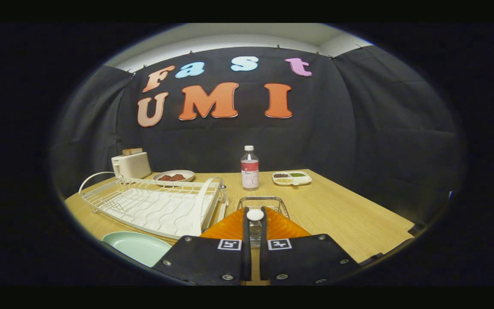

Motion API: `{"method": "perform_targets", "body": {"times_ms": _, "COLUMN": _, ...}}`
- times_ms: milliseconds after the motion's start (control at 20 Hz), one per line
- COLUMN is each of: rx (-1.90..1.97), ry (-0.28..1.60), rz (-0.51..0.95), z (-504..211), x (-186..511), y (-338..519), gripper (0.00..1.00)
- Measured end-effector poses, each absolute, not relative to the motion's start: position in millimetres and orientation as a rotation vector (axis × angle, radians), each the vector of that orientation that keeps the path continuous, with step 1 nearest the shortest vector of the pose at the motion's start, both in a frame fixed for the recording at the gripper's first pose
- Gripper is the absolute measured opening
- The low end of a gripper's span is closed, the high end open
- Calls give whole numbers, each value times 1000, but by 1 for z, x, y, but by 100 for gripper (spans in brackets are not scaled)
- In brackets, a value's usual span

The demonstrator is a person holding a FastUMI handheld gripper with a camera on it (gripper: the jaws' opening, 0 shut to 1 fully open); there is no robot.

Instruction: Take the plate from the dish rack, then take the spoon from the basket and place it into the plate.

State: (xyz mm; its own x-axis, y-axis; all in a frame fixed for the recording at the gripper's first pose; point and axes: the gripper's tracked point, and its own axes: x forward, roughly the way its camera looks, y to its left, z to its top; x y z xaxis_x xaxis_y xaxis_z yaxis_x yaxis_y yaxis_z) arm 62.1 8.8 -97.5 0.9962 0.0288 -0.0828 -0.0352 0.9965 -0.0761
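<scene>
- Where the gripper view looks forward along the fingers, the gripper [255,216] has its two fingers drawn close together, with only a narrow gap left between them.
- In that gap, at the fingertips, sits the small white rounded end of what looks like the spoon [255,215]; both fingers appear to press on it from either side, and the rest of it is hidden.
- Just ahead of the fingertips stands a small wire basket [263,199] on the wooden table [341,214], its rim showing beyond the fingers.
- The pale green plate [137,246] lies flat on the table, out of the rack, beside the gripper body and just in front of the rack's near edge.
- The white dish rack [157,205] sits beside the basket, with no dishes standing in it.
- Beyond the rack stand a white toaster [131,165] and a dish of reddish food [174,176].
- Beyond the basket a clear bottle [249,168] stands upright, and near it lies a divided snack tray [292,177].
</scene>
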Motion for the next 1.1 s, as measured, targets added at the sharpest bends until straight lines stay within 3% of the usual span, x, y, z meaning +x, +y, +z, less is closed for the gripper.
{"method": "perform_targets", "body": {"times_ms": 550, "rx": -127, "ry": -10, "rz": -20, "z": -42, "x": 26, "y": -1, "gripper": 9}}
{"method": "perform_targets", "body": {"times_ms": 1100, "rx": -124, "ry": -120, "rz": 41, "z": 8, "x": -46, "y": 37, "gripper": 8}}
